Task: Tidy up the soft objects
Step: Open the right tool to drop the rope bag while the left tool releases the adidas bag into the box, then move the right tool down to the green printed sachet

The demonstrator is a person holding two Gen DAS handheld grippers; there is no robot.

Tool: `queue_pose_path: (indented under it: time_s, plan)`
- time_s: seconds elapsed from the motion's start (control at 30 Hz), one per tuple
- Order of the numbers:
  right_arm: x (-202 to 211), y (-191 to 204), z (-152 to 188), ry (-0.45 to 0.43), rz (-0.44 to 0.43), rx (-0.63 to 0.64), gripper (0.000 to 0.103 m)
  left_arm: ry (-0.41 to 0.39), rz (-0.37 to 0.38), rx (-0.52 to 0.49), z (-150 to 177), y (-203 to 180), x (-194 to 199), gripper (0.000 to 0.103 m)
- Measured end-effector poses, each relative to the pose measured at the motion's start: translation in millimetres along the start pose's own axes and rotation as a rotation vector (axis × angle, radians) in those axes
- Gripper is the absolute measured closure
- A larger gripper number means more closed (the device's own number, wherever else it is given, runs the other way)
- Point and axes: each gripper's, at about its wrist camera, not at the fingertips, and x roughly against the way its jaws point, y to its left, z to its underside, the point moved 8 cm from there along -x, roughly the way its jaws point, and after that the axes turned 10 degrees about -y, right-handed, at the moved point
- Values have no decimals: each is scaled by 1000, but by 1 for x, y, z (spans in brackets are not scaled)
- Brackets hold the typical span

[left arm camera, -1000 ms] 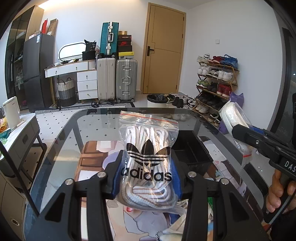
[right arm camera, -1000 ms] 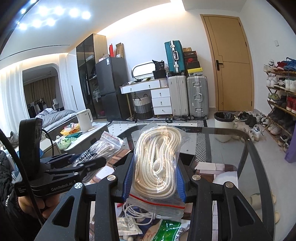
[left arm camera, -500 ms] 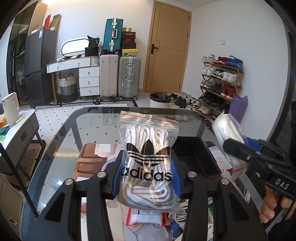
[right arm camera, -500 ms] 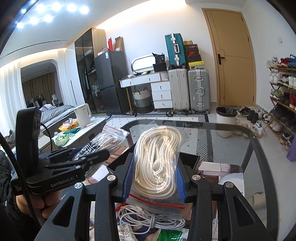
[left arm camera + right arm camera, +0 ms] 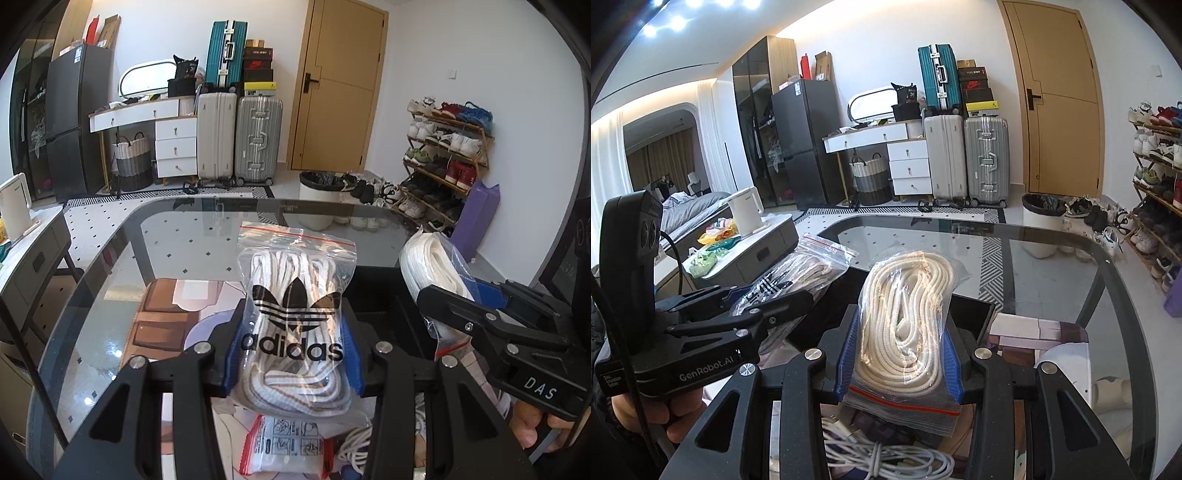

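Laces bagged in an Adidas-printed zip pouch (image 5: 295, 325) stand upright between the blue pads of the left hand-held gripper (image 5: 293, 354), which is clenched on the pouch's lower half, red seal at the top. To its right, the right hand-held gripper (image 5: 899, 354) pinches a second clear bag of cream rope (image 5: 905, 325), this one with the seal hanging below the fingers and the coils rising above. Both bags are held up over the glass surface (image 5: 184, 236), their long axes running forward along the fingers and away from the person. A black open bin (image 5: 971, 314) sits on the surface just beyond both bags, slightly nearer the right-hand one as seen from that wrist; it looks the likely drop point, reached by a forward push and a release. Loose white cable (image 5: 886, 458) and a red-edged packet (image 5: 284, 443) lie on the surface beneath the grippers, still unsorted
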Motion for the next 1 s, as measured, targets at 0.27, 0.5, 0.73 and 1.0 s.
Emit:
queue_pose_path:
  time_s: [0.27,0.5,0.73,1.0]
  plan:
    - [-18,-4,5,31,11,17,63,21,-3,-25,4,-6,-11,59]
    - [-12,-6,2,14,22,36,51,7,25,-66,1,-15,1,40]
    - [18,-9,0,-32,43,51,22,-47,19,-68,-7,-10,23,7]
    - [50,-14,9,-37,65,12,2,-59,-1,-80,-2,0,43,0]
